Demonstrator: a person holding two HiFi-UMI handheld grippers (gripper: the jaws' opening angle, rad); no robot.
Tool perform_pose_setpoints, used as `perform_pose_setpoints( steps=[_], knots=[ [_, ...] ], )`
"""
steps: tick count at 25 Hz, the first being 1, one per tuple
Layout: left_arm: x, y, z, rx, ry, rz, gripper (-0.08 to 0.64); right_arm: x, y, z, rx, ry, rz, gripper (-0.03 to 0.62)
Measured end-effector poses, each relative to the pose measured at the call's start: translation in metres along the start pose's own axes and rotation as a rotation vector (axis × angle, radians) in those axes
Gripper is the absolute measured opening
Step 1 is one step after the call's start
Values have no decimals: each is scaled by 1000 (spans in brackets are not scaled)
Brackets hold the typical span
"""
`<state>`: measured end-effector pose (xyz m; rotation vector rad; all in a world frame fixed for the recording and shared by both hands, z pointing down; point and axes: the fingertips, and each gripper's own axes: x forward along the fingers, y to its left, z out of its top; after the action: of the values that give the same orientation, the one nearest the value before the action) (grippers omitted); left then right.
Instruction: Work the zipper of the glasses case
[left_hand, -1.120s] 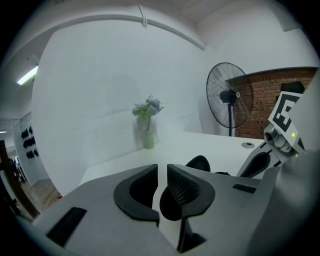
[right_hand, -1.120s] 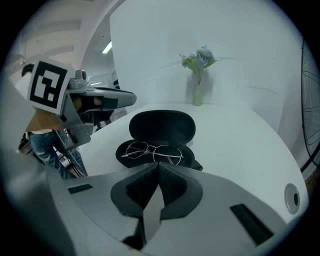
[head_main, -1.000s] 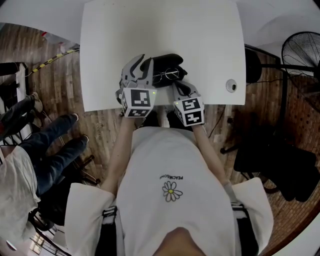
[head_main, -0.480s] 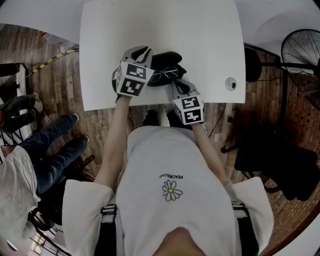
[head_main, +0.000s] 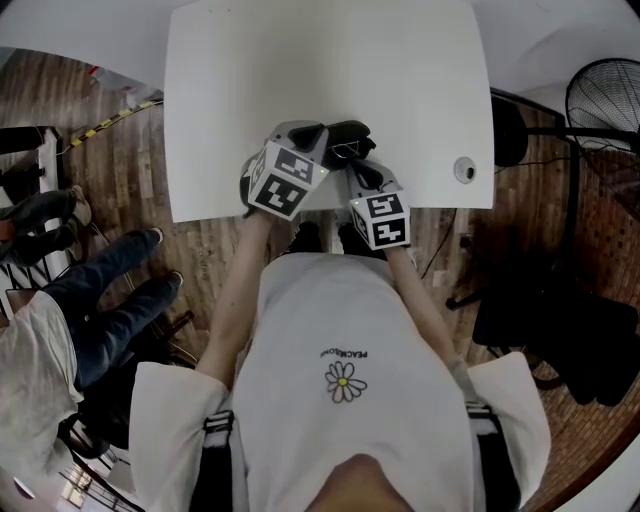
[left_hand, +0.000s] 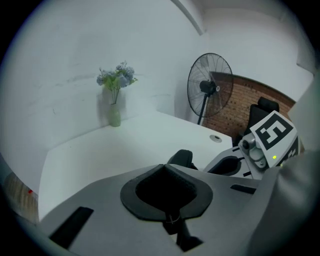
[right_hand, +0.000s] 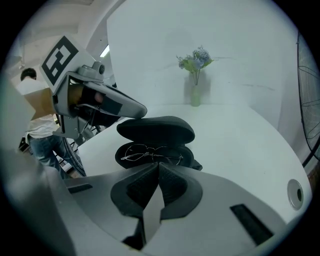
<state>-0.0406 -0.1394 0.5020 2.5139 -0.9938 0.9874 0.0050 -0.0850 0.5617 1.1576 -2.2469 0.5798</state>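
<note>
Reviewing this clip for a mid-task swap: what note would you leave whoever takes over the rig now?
Left hand-held gripper: jaws shut at the left end of the glasses case; whether it pinches anything is unclear.
Right hand-held gripper: jaws shut, tips at the case's near rim, no grip visible.
Case: on the white table near its front edge, lid up, glasses inside.
Done: case unzipped and open.
Left: probably close the lid and zip it shut.

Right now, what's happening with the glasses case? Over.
Left gripper shut, right gripper shut. Glasses case open on white table, glasses inside. Nothing blocking it.
</note>
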Motion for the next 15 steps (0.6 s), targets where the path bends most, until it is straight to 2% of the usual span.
perform_pose_setpoints(
  steps=[2,8,12,15],
  knots=[
    [0,-10,-6,-23,22,-42,17,0,-1,0,-4,-3,4,8],
    [1,-36,-27,-27,93,-123,17,-1,1,4,-1,-17,16,8],
    [0,-39,-29,-45,87,-102,17,-1,0,2,-8,-13,14,8],
    [3,-42,-32,-54,107,-114,17,-5,0,-2,-29,20,17,8]
  ],
)
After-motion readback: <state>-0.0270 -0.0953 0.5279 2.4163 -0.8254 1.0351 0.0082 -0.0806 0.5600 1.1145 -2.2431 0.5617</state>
